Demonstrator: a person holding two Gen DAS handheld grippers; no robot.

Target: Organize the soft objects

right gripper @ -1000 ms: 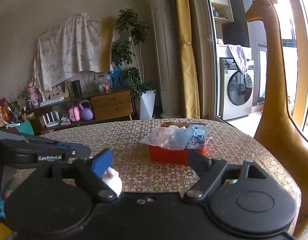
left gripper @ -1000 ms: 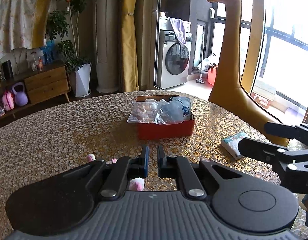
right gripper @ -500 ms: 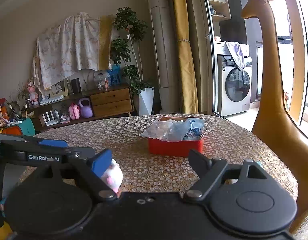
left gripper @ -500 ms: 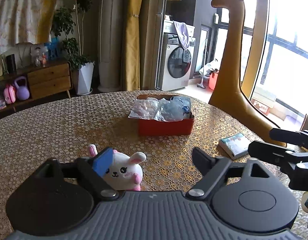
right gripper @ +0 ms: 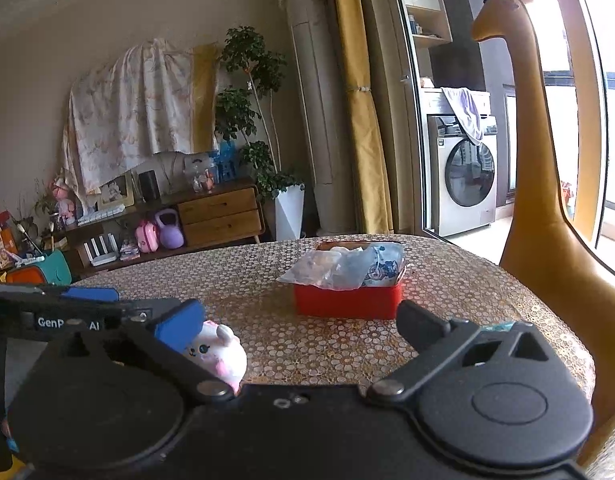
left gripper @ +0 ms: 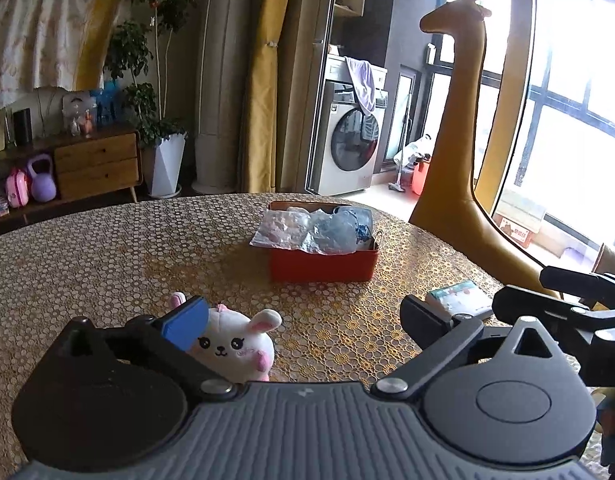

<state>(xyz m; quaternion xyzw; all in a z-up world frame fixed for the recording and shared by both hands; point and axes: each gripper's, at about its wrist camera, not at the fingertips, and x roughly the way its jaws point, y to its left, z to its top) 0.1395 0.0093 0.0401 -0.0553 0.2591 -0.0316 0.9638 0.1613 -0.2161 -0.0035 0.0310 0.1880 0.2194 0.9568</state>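
Observation:
A white and pink plush bunny point(left gripper: 235, 346) sits on the table just in front of my left gripper point(left gripper: 303, 318), which is open and empty, its blue pad beside the bunny's head. The bunny also shows in the right wrist view point(right gripper: 217, 354). My right gripper point(right gripper: 299, 320) is open and empty, held above the table's near edge. A red box point(left gripper: 323, 266) holding clear plastic-wrapped soft items stands mid-table; it also shows in the right wrist view point(right gripper: 347, 300). A small tissue pack point(left gripper: 459, 298) lies right of the box, near the right gripper's body.
The round table point(left gripper: 107, 256) has a honeycomb-patterned cover. A tall yellow giraffe figure point(left gripper: 459, 160) stands past its right edge. A wooden sideboard point(right gripper: 219, 216), a potted plant point(right gripper: 283, 204) and a washing machine point(left gripper: 347, 148) are beyond the table.
My left gripper has opened from shut and lifted back, uncovering the bunny on the table. The right gripper has stayed open and drifted slightly.

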